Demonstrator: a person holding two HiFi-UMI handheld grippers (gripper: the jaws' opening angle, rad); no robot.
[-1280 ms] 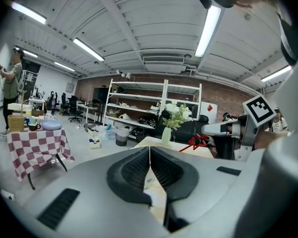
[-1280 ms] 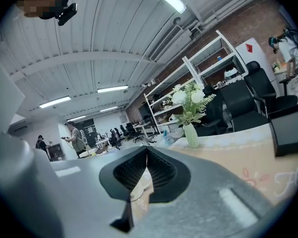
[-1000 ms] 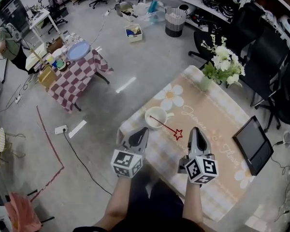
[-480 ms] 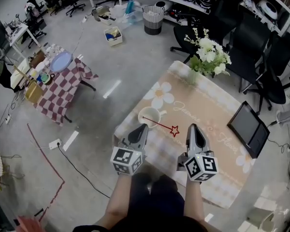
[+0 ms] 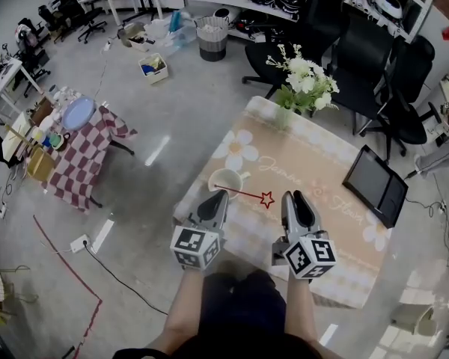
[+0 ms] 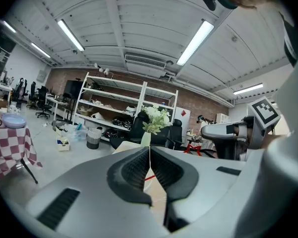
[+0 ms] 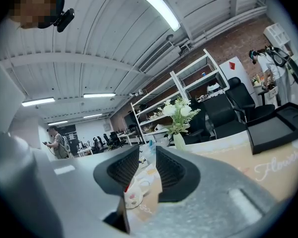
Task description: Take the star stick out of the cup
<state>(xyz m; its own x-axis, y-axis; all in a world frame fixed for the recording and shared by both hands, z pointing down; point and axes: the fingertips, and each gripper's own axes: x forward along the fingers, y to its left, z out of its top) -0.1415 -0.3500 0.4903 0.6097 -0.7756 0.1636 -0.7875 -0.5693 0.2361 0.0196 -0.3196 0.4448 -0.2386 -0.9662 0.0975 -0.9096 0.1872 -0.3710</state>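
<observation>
Workshop, concrete floor; counter (image 5: pixel 325 172) with floral cloth. Cup (image 5: pixel 226 179) sits by the counter's left edge with the star stick (image 5: pixel 244 193) in it, leaning out over the rim. The stick's long axis runs crosswise to both tools: base in the cup, star end pointing right, nearer the right tool (image 5: pixel 292 197). That tool's jaws have just been opening and are part spread, nothing between them. Left tool (image 5: pixel 218 196) is pressed together, empty, just short of the cup.
</observation>
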